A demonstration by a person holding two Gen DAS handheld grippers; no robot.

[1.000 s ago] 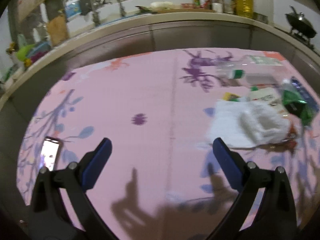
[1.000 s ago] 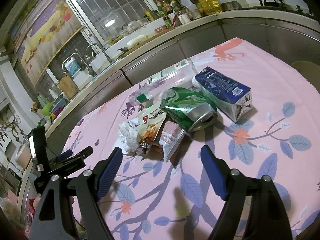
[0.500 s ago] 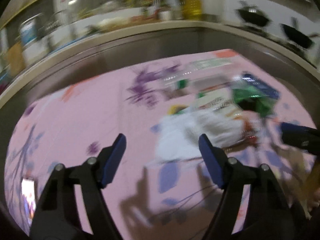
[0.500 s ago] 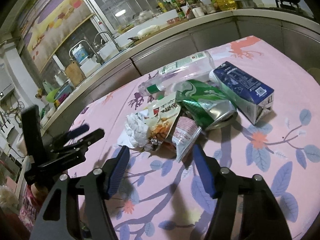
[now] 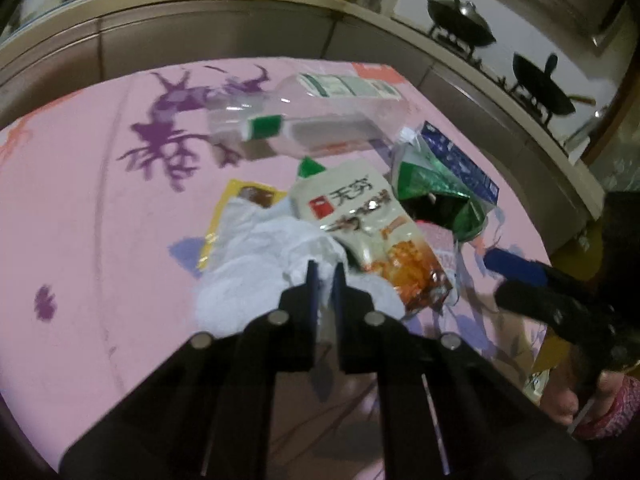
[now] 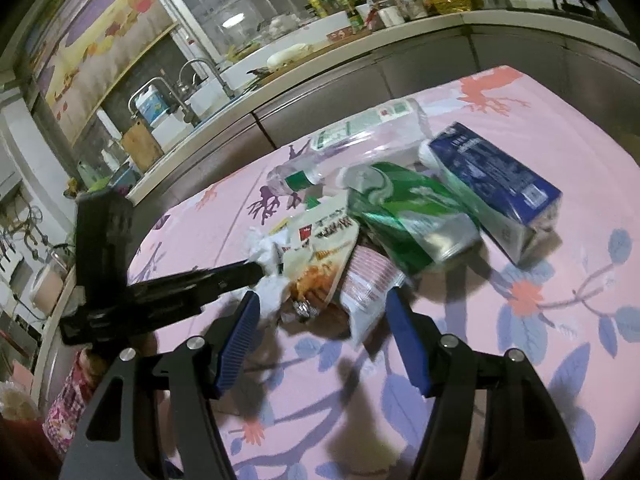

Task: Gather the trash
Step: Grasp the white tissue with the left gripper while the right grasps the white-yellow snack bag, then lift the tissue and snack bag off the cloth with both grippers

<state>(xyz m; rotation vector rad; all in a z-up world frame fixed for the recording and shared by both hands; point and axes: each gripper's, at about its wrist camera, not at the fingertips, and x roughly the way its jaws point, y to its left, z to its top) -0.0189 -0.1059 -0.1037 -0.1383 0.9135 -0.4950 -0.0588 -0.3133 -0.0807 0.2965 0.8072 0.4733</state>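
A pile of trash lies on the pink flowered tablecloth [image 5: 80, 208]. It holds crumpled white tissue [image 5: 256, 264], a beige snack bag [image 5: 368, 220], a crushed green can [image 5: 436, 192], a blue carton [image 5: 460, 160] and a clear plastic bottle [image 5: 312, 120]. My left gripper [image 5: 323, 276] is shut on the white tissue at the pile's near edge; it also shows in the right wrist view [image 6: 268, 266]. My right gripper [image 6: 320, 308] is open, its jaws on either side of a pink-striped wrapper [image 6: 368, 280] and the snack bag [image 6: 320, 248]. The can [image 6: 412, 216], carton [image 6: 496, 184] and bottle [image 6: 352, 144] lie beyond.
A steel kitchen counter [image 6: 360, 64] with a sink, bottles and a cutting board runs behind the table. Woks [image 5: 460, 20] sit on a stove at the right. The person's patterned clothing [image 6: 64, 412] shows at lower left.
My left gripper swung right to the pile and closed on the white tissue. My right gripper moved forward, closer to the wrappers, and stayed open.
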